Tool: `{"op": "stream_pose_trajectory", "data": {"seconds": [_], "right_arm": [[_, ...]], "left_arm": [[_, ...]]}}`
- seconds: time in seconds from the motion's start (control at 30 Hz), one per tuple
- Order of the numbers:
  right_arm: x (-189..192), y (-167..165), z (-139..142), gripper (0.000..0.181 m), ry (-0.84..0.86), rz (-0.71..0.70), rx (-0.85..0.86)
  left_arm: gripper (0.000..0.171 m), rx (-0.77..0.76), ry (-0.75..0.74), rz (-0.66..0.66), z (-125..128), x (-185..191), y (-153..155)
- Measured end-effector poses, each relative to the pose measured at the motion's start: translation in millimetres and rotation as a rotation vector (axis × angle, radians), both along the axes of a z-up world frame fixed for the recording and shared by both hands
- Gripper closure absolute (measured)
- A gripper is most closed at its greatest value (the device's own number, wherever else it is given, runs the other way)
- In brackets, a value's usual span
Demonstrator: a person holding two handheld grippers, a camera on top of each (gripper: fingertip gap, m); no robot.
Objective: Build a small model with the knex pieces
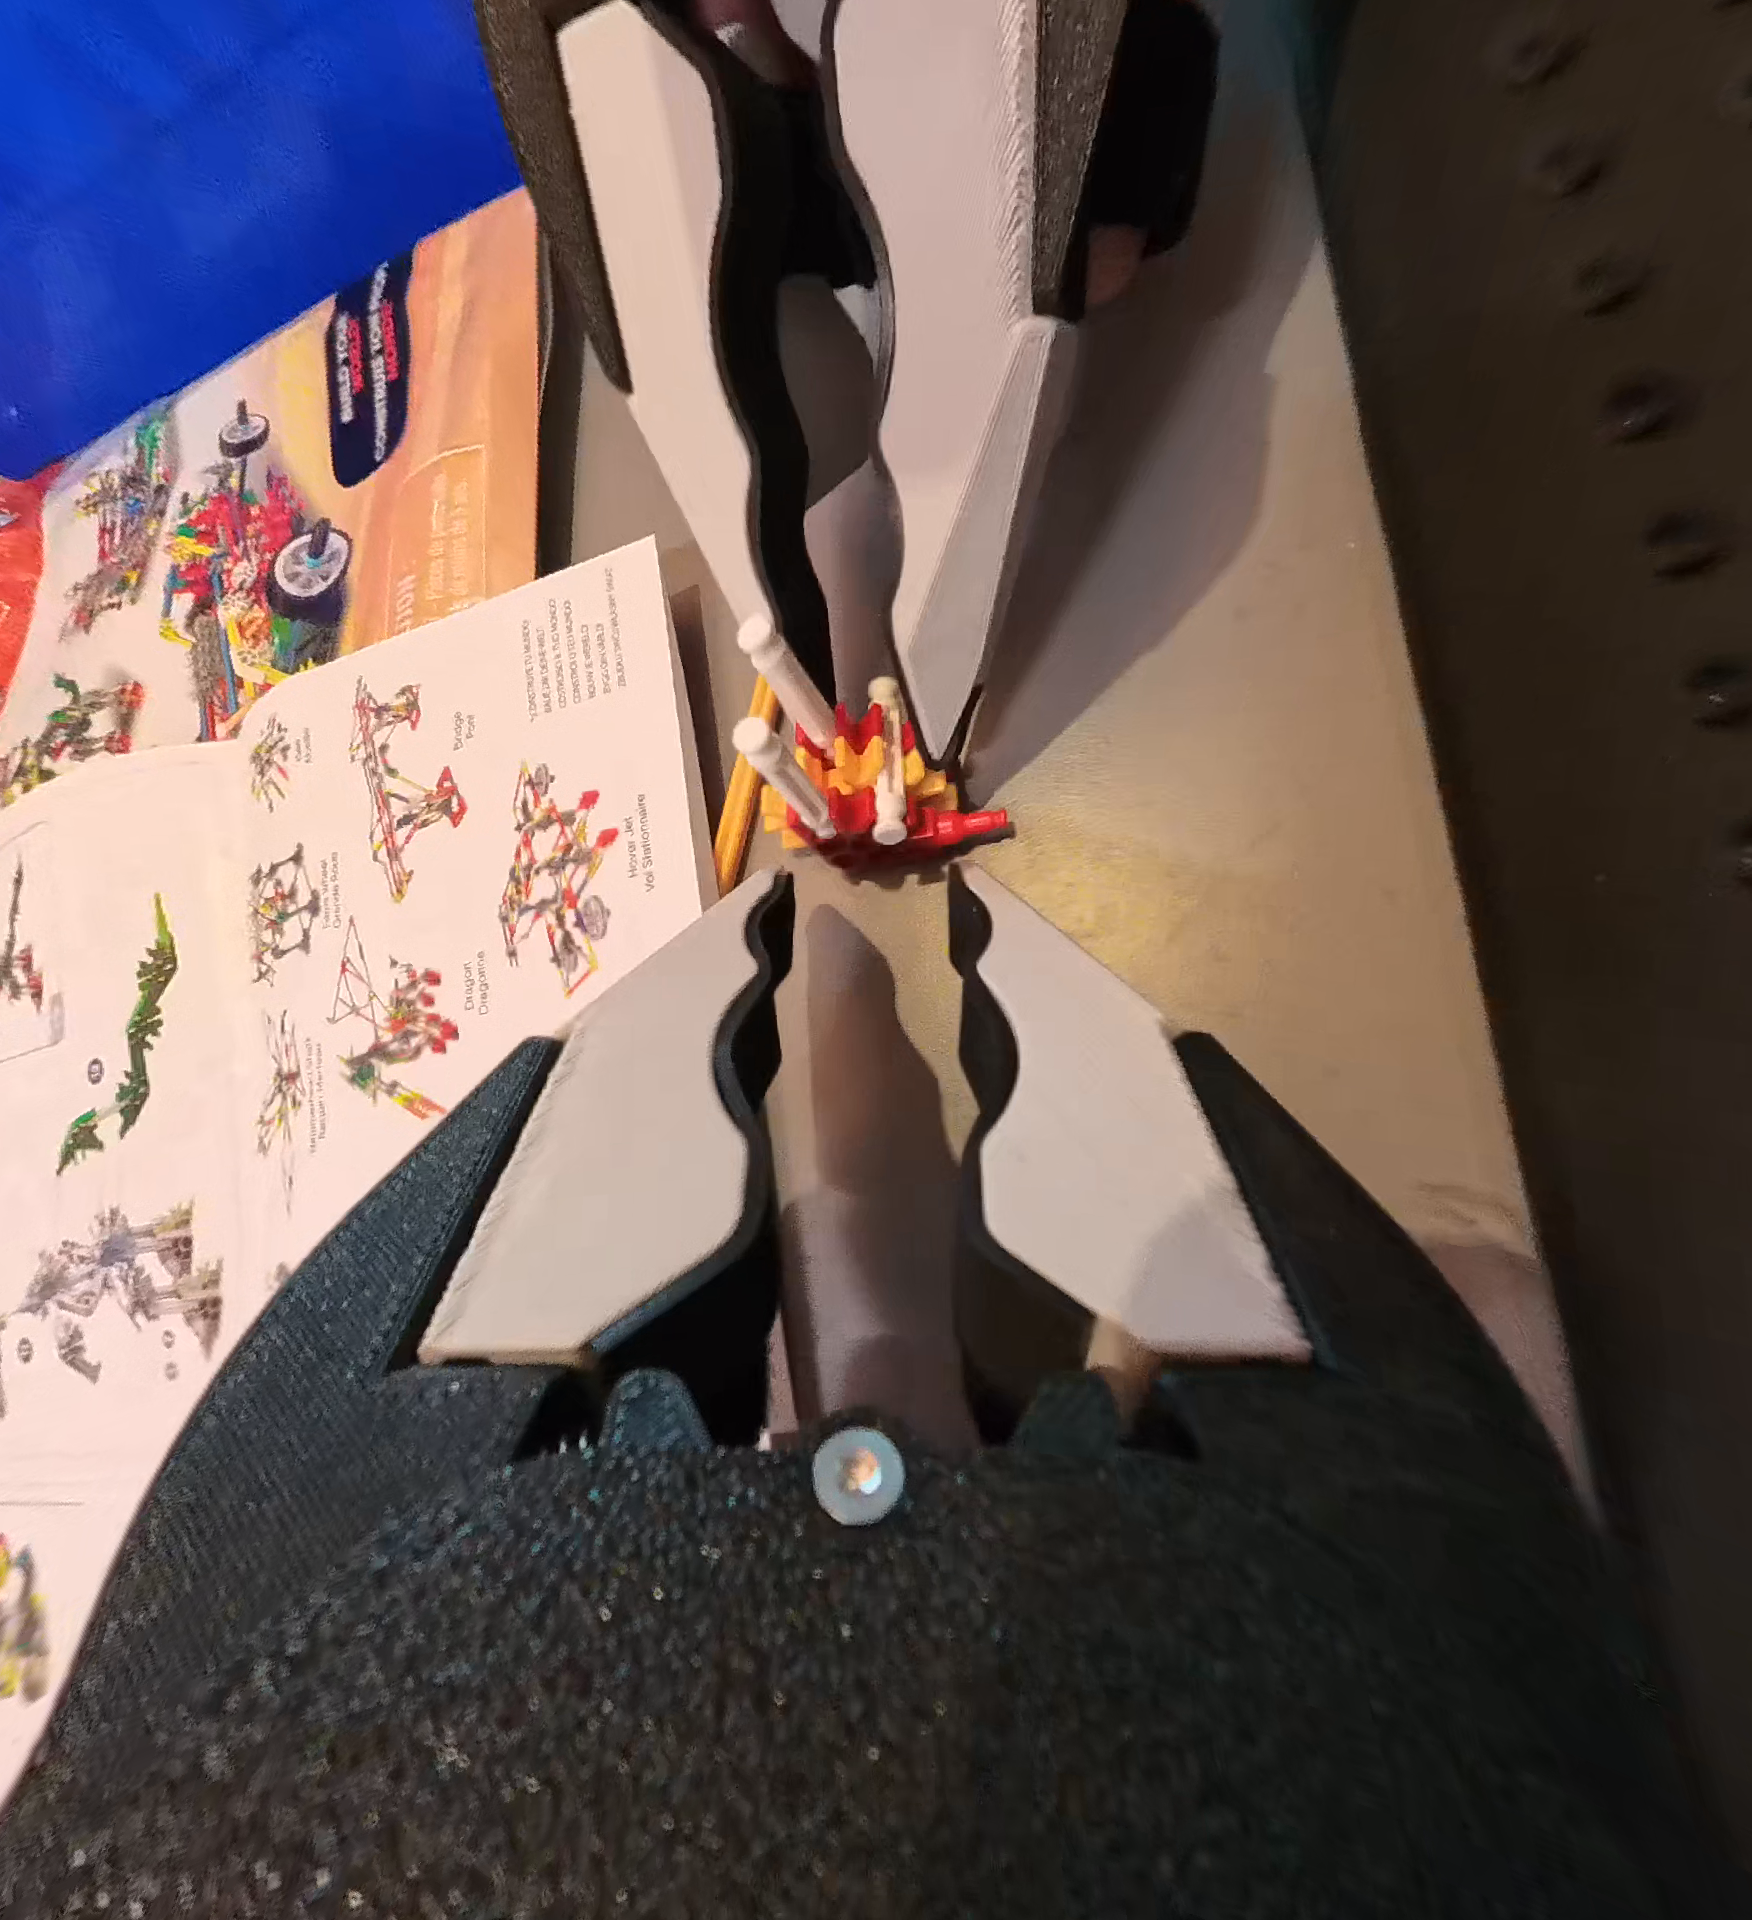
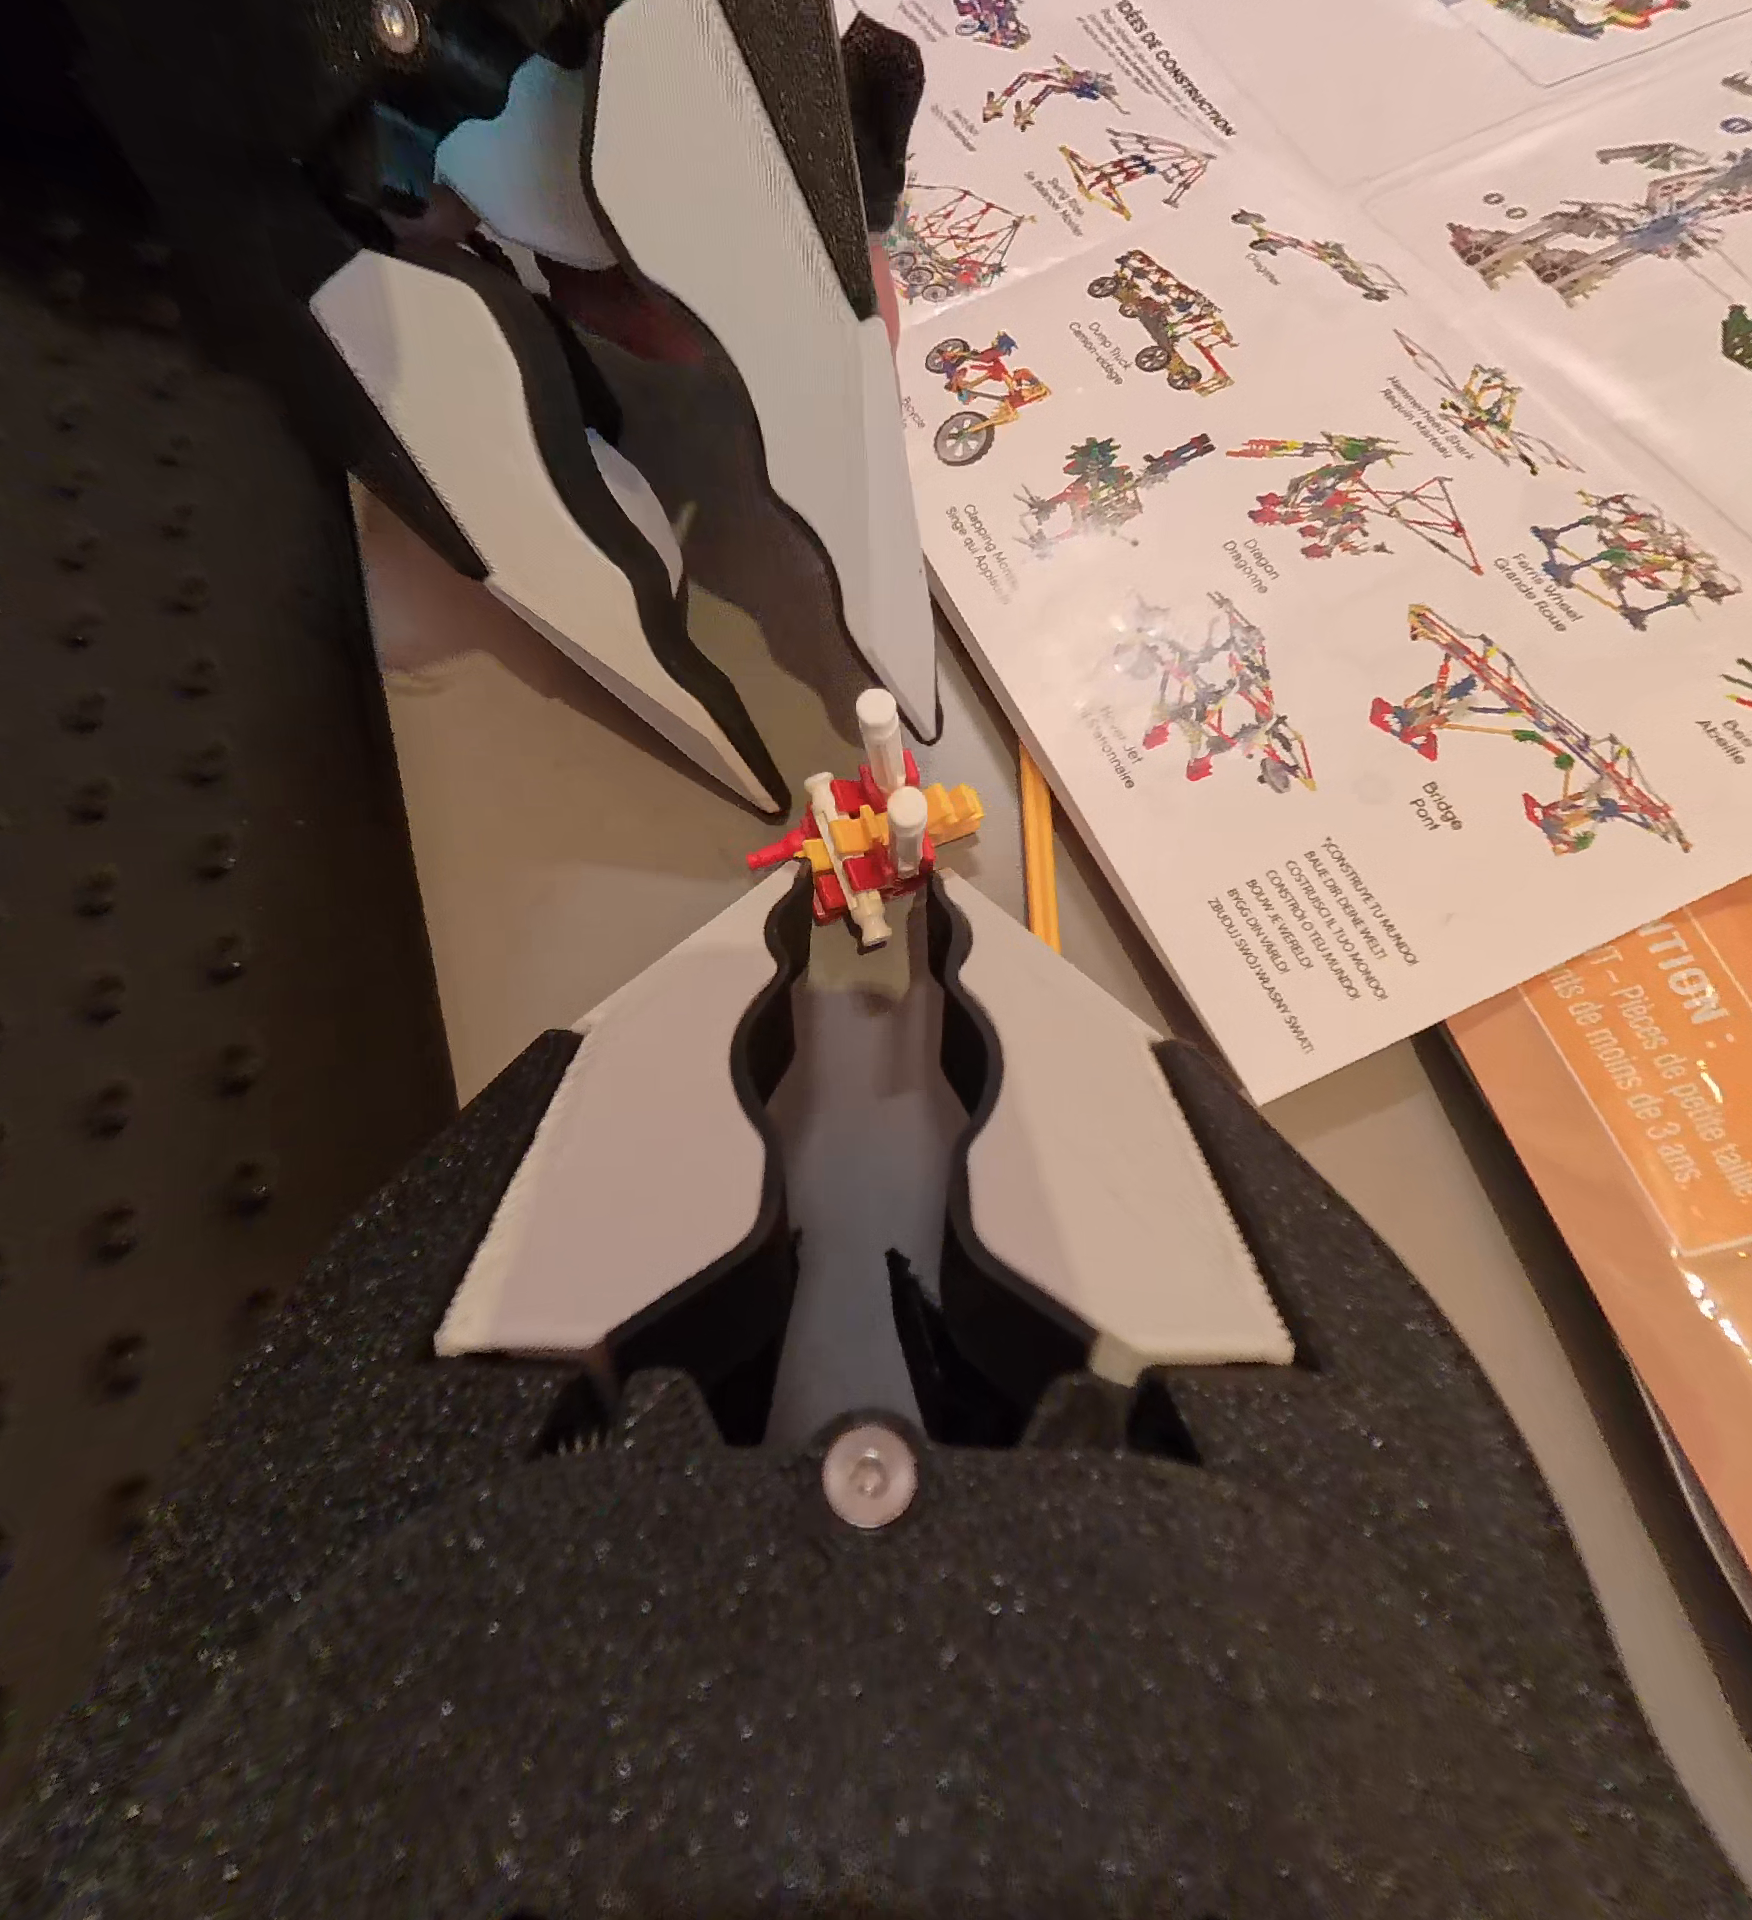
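A small red and yellow connector assembly with white rods (image 1: 856, 800) hangs just above the beige table (image 1: 1163, 727) between the two grippers, which face each other. In the right wrist view my right gripper (image 2: 864, 881) is shut on the near end of the assembly (image 2: 867, 842). It also shows in the left wrist view (image 1: 882, 732), coming in from the top. My left gripper (image 1: 870, 871) has its jaws a little apart, with its tips on either side of the assembly's other end. I cannot tell whether they press on it. It also shows in the right wrist view (image 2: 851, 769).
A white instruction sheet with model pictures (image 1: 332, 935) (image 2: 1371, 520) lies beside the grippers, over an orange toy box (image 1: 332, 416) (image 2: 1630, 1195). A thin yellow rod (image 1: 742, 800) (image 2: 1038, 862) lies at the sheet's edge. A dark dotted surface (image 1: 1630, 727) (image 2: 72, 727) borders the other side. A blue object (image 1: 176, 187) is at the far left. Only a small space, under 4 cm, lies between the two pairs of fingers. It is some 25 centimetres from my right tips to the blue object (image 1: 176, 187).
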State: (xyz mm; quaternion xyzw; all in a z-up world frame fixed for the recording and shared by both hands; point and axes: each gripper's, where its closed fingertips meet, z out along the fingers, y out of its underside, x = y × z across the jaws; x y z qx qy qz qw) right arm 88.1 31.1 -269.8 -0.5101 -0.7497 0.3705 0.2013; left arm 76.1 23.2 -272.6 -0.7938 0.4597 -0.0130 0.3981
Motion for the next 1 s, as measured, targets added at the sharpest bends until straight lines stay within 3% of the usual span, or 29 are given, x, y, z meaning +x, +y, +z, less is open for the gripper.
{"op": "stream_pose_trajectory", "data": {"seconds": [0.37, 0.47, 0.6, 0.77, 0.83, 1.0], "right_arm": [[3, -2, 0, 0.167, 0.003, 0.023, 0.006], [5, 0, 0, 0.147, 0.000, 0.024, 0.043], [1, 7, 6, 0.140, 0.026, 0.021, 0.101], [-5, 6, 13, 0.146, 0.074, 0.086, 0.134], [-5, 3, 10, 0.161, 0.070, 0.121, 0.133], [-7, 3, 10, 0.162, 0.068, 0.089, 0.131]], "left_arm": [[0.146, -0.019, -0.030, 0.020, -3, 5, 4], [0.155, -0.008, -0.014, 0.009, -4, 7, 5], [0.152, 0.002, 0.003, 0.004, -3, 8, 7], [0.152, -0.003, 0.007, -0.005, -3, 9, 8], [0.151, -0.003, 0.009, -0.011, -3, 9, 10], [0.147, -0.017, -0.013, -0.007, -2, 6, 12]]}}
